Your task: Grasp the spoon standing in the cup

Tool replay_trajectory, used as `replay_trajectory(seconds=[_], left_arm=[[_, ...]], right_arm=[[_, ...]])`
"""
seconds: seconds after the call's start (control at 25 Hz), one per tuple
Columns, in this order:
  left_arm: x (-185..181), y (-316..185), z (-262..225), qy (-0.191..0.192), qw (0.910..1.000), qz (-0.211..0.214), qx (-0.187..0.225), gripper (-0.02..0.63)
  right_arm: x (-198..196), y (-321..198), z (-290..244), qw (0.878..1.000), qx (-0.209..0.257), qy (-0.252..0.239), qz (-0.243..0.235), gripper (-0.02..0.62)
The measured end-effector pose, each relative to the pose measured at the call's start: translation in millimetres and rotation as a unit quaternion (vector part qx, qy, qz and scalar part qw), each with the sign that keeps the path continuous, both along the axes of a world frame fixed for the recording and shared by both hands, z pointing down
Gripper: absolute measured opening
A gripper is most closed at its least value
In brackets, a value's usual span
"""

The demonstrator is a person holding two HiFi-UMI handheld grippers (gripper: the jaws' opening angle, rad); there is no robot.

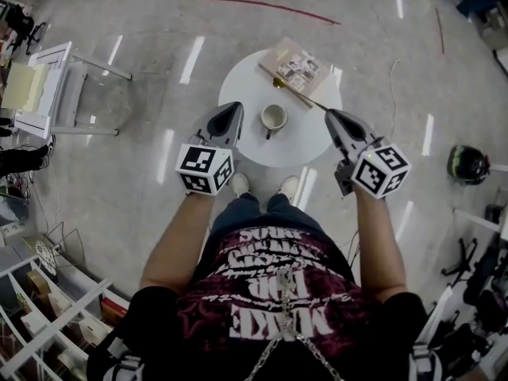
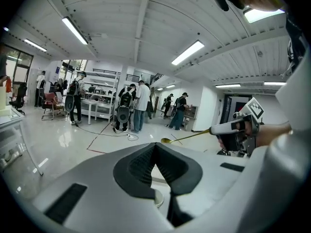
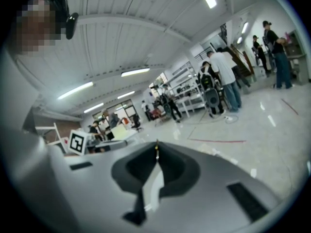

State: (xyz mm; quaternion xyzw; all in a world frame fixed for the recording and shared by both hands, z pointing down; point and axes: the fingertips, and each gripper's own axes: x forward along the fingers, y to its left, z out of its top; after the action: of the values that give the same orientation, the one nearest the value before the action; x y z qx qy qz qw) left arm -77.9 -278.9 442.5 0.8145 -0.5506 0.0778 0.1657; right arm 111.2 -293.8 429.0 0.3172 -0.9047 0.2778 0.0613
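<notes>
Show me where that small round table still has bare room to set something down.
Bare: the left-back part of the table, between the cup and the rim, and the near strip in front of the cup. Crowded: back right, where the booklet lies and the spoon in the right gripper crosses.

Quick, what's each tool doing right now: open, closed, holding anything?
Left tool: closed, nothing between its jaws.
Right tool: closed on the slim gold metal spoon.
</notes>
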Motion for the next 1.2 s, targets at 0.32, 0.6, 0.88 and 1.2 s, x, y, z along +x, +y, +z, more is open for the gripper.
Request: replay_trajectory(seconds=[0.32, 0.6, 0.88, 1.2], left_arm=[[-7.4, -19.6, 24.0, 0.006, 0.9994, 0.028, -0.021, 0.025], [-4.1, -28.4, 69.2, 0.017, 0.9974, 0.046, -0.052, 0.025], [-8.0, -33.0, 119.7, 0.020, 0.9944, 0.045, -0.093, 0.025], [-17.8, -26.8, 154.2, 0.031, 0.9915, 0.032, -0.122, 0.025]], right_arm=[[-11.0, -5.3, 30.2, 0.999, -0.034, 0.012, 0.023, 0.035], [-7.7, -2.0, 68.5, 0.997, -0.063, 0.033, 0.044, 0.035], [-13.8, -0.9, 112.8, 0.994, -0.079, 0.060, 0.041, 0.035], [-18.4, 8.2, 187.7, 0.986, -0.134, 0.094, 0.033, 0.035]])
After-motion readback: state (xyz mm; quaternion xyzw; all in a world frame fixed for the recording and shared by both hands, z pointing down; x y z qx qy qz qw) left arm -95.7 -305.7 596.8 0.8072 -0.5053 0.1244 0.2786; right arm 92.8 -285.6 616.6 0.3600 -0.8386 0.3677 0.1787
